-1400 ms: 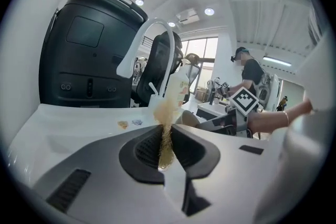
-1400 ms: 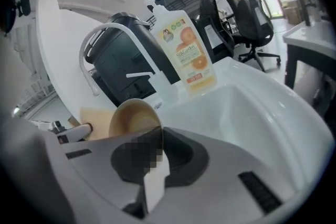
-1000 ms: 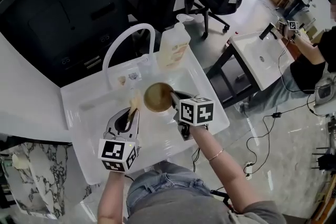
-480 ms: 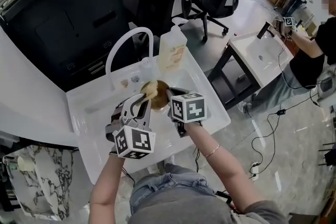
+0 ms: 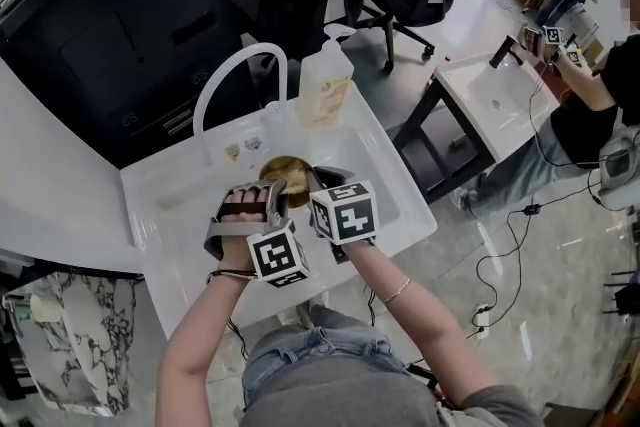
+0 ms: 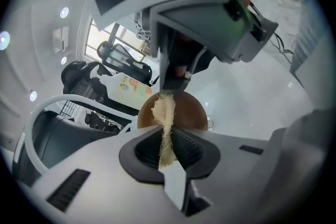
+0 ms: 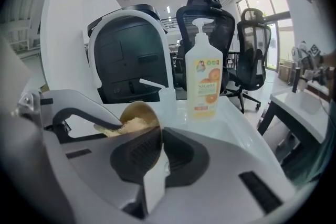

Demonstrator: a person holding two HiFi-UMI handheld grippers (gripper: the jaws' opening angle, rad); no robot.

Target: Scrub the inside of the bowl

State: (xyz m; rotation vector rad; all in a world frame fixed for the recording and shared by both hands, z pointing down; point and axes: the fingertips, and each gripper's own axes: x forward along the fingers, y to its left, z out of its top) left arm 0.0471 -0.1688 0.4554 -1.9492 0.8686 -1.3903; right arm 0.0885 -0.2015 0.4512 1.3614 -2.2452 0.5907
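Both clenched: your right claw (image 7: 157, 140) grips the round brown bowl (image 7: 137, 110) by its rim, your left claw (image 6: 167, 145) holds a pale fibrous pad (image 6: 164, 112) ahead inside it; scrubbing looks underway, unfinished

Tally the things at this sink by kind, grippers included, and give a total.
grippers: 2, the left gripper and the right gripper
bowl: 1
scrub pad: 1
pump bottle: 1
faucet: 1
Total: 6
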